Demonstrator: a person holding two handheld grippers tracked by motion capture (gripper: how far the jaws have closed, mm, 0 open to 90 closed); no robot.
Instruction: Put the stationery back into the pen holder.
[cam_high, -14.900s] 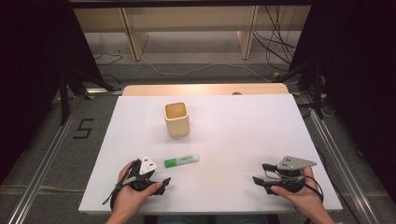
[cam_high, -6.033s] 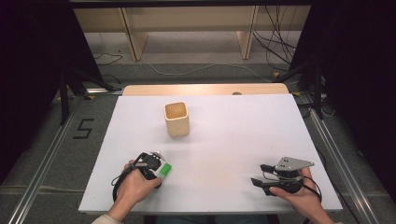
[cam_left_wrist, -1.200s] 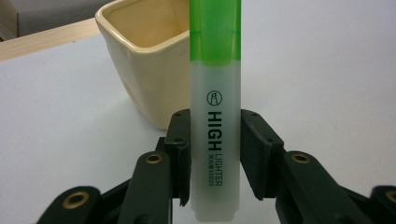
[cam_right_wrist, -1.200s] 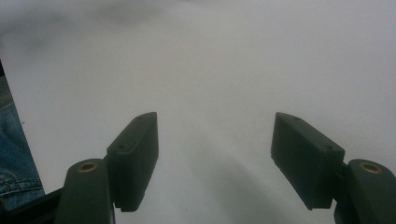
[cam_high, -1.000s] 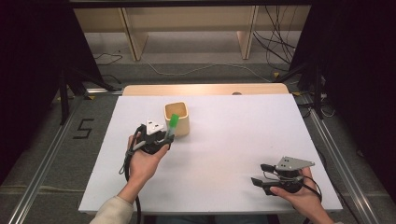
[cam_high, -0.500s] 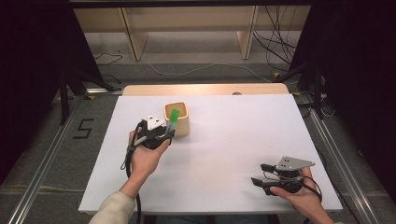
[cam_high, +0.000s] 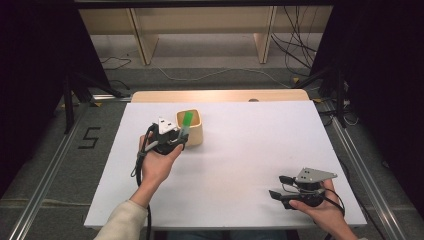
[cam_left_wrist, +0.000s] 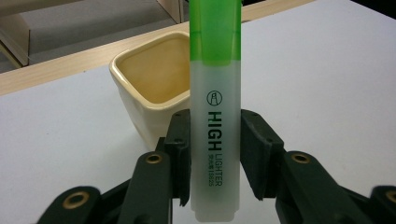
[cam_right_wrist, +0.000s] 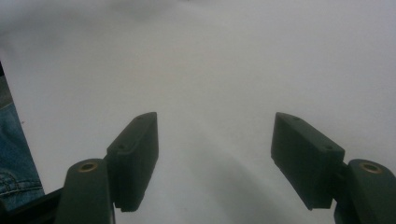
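my left gripper (cam_left_wrist: 215, 163): clamped on upright green highlighter (cam_left_wrist: 215, 116), beside cream pot (cam_high: 192, 127). my right gripper (cam_right_wrist: 215, 158): jaws wide apart, holding nothing, over white table (cam_high: 250, 150).

A: What differs from the start?

B: The green highlighter (cam_left_wrist: 215, 116) no longer lies flat on the white table (cam_high: 240, 165) between the two hands. It is off the surface, clamped upright between the jaws of the left gripper (cam_high: 172, 137), its green cap end up.

A: And where is that gripper?

B: It has left the near left part of the table and moved forward to the cream square pot (cam_high: 192, 127). Over the last second it has crept a little to the right, so the highlighter's cap now shows over the pot's opening rather than at its left rim.
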